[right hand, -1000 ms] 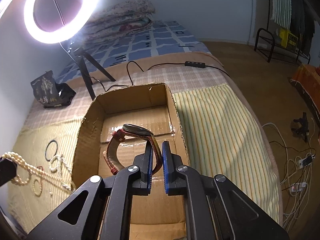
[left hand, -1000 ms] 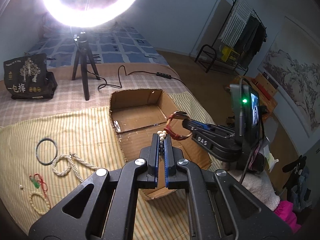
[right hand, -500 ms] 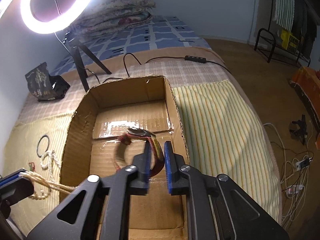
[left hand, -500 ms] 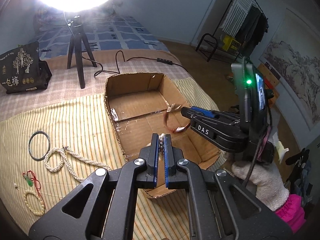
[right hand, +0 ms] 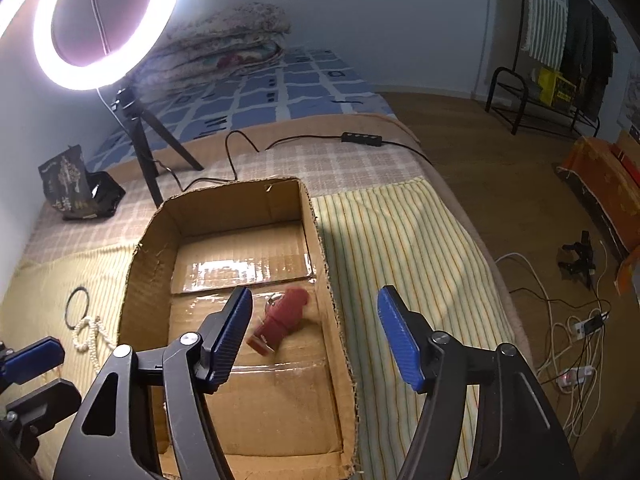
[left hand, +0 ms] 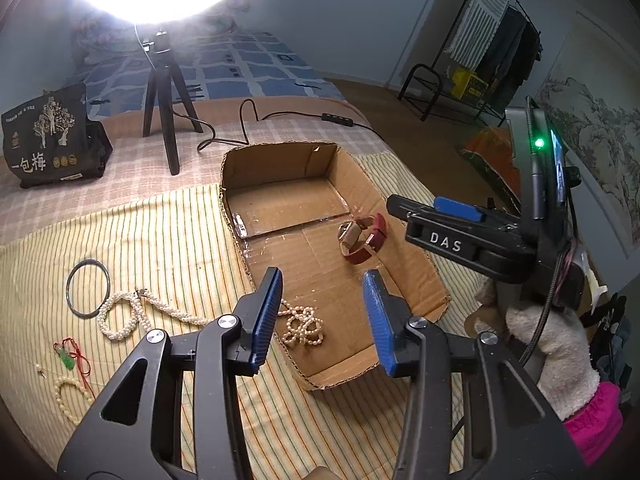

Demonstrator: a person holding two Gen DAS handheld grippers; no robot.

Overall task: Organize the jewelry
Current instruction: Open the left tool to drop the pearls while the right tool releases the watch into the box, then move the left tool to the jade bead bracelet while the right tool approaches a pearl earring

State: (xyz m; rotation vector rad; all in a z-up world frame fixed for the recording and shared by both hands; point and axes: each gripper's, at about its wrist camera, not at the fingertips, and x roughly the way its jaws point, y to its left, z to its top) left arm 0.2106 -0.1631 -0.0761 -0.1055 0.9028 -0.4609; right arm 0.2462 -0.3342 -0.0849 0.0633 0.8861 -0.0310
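both grippers hovering over the cardboard box (left hand: 240, 184), left gripper (left hand: 326, 316) and right gripper (right hand: 316, 334) fingers spread wide, holding nothing; red watch (left hand: 362, 238) lying inside box, pearl necklace (left hand: 302, 326) draping over box's left wall.

The cardboard box (right hand: 320, 240) is open-topped, its floor mostly bare, apparently; walls hem it.

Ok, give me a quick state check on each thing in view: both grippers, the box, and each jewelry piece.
left gripper: open, holding nothing.
right gripper: open, holding nothing.
cardboard box: open-topped, on the striped cloth.
red-strap watch: lying loose inside the box.
pearl necklace: draped over the box's left wall, partly inside, partly outside.
dark bangle: flat on the cloth, outside the box.
bead bracelet: on the cloth, outside the box.
green pendant: on the cloth, outside the box.
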